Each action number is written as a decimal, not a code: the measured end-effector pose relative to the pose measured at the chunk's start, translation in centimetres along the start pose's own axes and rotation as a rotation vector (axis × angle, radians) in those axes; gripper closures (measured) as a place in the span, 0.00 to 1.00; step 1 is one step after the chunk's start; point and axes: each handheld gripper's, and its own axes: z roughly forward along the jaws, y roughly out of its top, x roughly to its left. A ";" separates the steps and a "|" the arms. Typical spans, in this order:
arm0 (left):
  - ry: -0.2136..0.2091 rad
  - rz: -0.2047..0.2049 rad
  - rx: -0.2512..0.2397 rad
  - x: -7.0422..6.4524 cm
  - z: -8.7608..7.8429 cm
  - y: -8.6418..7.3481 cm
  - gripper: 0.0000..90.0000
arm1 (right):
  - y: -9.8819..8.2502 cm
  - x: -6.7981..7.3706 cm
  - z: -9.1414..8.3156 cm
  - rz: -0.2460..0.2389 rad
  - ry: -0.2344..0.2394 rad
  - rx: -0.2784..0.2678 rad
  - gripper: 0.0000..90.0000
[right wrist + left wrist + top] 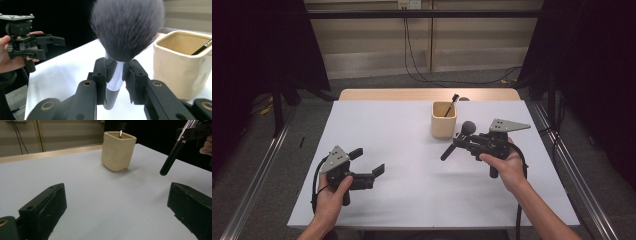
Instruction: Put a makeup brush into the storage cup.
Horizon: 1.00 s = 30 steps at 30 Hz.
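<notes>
On the bench (412, 180), right side: right tongs (117, 75), pinching a brush (125, 30) by its pale ferrule, bristle head up toward the cup (444, 119), dark handle slanting down and toward the bench's middle, its tip clear of the surface. Brush lies just beside the cup, on the side facing the person; long axis is tilted, not yet upright. Cup: cream, squarish, open-topped, standing behind mid-bench; one thin dark brush (452, 102) already leans inside. Left tongs (368, 164): spread wide, nothing between them, held low near the front left, well apart from the cup. Right hand (506, 161) is clearly the nearer. Judged next move: swing the handle end over the cup's mouth and lower it in.
</notes>
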 end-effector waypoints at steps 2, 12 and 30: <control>-0.004 -0.010 -0.021 0.2 -0.4 -0.6 0.03 | 0.2 -0.1 0.0 0.003 -0.004 0.001 0.80; 0.049 0.005 -0.011 0.8 -1.4 -1.6 0.03 | 2.1 -1.0 0.0 -0.007 -0.031 -0.017 0.80; 0.065 0.024 -0.048 1.3 -2.7 -1.8 0.03 | 5.7 -3.2 0.1 -0.026 -0.104 -0.045 0.80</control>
